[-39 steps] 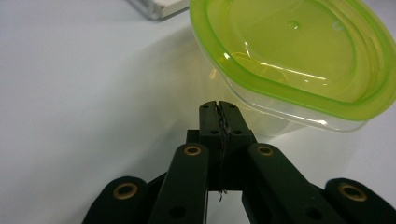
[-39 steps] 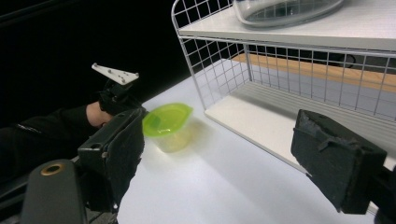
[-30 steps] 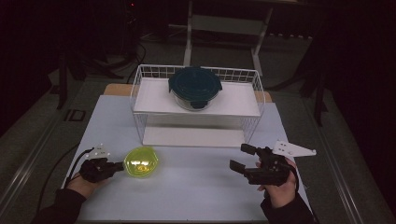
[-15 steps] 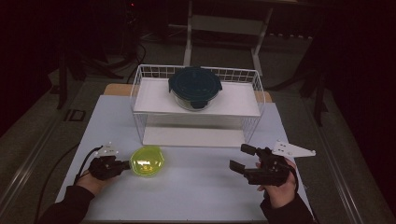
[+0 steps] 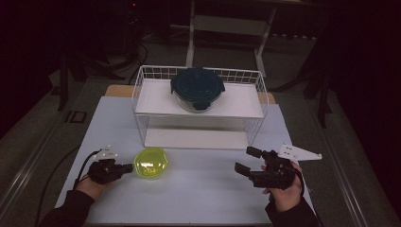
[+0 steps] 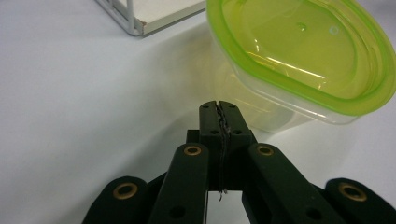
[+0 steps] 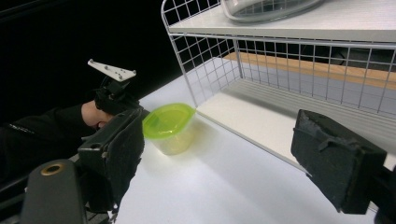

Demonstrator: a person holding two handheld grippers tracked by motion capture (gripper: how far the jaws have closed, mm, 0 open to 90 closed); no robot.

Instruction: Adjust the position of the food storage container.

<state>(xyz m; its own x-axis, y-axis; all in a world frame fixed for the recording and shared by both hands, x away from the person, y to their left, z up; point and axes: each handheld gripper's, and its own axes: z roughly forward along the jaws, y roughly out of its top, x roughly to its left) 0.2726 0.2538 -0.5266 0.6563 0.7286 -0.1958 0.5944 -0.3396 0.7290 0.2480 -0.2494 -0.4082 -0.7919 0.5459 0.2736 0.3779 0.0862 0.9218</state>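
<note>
left gripper (image 6: pixel 219 109): jaws clenched, empty, tips apparently touching lime-lidded oval clear plastic tub (image 6: pixel 299 60) | right gripper (image 7: pixel 219 154): released, rough black pads

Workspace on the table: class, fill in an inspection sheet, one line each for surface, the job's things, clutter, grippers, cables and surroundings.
Surface: white table top, evenly lit, no spills seen.
Job's things: green-lidded container upright on the table, lid on, in front of the wire rack; whether the left gripper touches it cannot be told.
Clutter: round dark-lidded glass container on the rack's upper shelf; lower shelf bare.
Grippers: left gripper jaws shut on nothing, tips beside the green-lidded container; right gripper jaws open, holding nothing, apart from everything.
Cables: one black cable trailing off the table's left edge.
Surroundings: dark room, grey floor, metal stand legs behind the table.
</note>
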